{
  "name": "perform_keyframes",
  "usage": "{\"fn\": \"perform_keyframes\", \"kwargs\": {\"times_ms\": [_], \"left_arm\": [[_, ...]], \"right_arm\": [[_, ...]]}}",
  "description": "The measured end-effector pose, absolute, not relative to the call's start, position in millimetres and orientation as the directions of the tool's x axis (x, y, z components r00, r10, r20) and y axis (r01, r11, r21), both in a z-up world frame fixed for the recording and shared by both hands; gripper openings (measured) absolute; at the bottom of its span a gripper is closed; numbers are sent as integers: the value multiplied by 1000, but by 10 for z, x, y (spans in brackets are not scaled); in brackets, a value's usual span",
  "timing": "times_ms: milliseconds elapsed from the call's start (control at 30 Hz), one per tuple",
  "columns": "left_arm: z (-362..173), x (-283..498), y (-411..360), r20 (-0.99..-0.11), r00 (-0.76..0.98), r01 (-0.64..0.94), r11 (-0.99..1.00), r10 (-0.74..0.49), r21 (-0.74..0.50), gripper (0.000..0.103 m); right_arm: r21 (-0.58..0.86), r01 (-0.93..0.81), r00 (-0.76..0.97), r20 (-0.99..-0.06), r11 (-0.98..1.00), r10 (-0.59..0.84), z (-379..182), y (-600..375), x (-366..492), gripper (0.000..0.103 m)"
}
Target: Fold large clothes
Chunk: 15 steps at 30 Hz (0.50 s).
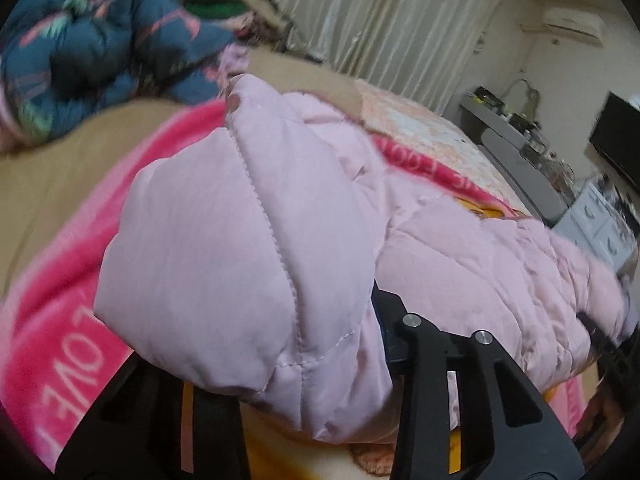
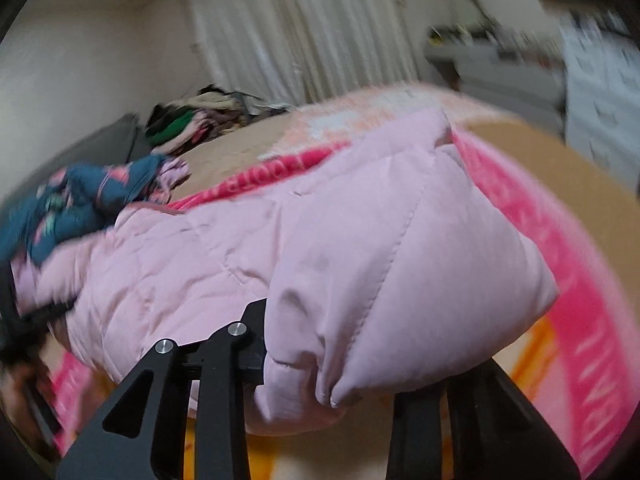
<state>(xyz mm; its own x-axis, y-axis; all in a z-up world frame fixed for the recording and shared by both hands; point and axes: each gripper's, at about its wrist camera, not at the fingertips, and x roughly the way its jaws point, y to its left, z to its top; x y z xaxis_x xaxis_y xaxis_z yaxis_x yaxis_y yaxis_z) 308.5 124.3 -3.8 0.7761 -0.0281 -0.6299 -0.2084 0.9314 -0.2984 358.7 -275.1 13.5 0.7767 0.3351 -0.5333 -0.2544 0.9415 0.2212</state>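
A pink blanket (image 1: 60,320) is covering the bed, white curtains (image 2: 296,36) are hanging behind, clothes pile (image 2: 200,120) sitting nearby.

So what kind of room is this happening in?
Most likely a bedroom: a bed with a pink blanket under the pink jacket, long curtains, and a wall air conditioner.

Home bedroom — bed (image 1: 48,184), curtains (image 1: 380,20), air conditioner (image 1: 572,24).

pink jacket (image 1: 248,240) hides fingertips (both grippers)
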Motion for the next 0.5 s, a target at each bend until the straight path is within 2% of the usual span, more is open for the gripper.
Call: {"fn": "perform_keyframes", "kwargs": {"times_ms": [167, 500], "left_arm": [[223, 2905, 1145, -598, 801, -152, 953, -37, -263, 27], [393, 2618, 1075, -578, 816, -123, 968, -27, -219, 27]], "right_arm": [[104, -322, 798, -506, 941, 329, 439, -2582, 3388, 28], [43, -369, 810, -476, 929, 343, 613, -2599, 2939, 28]]}}
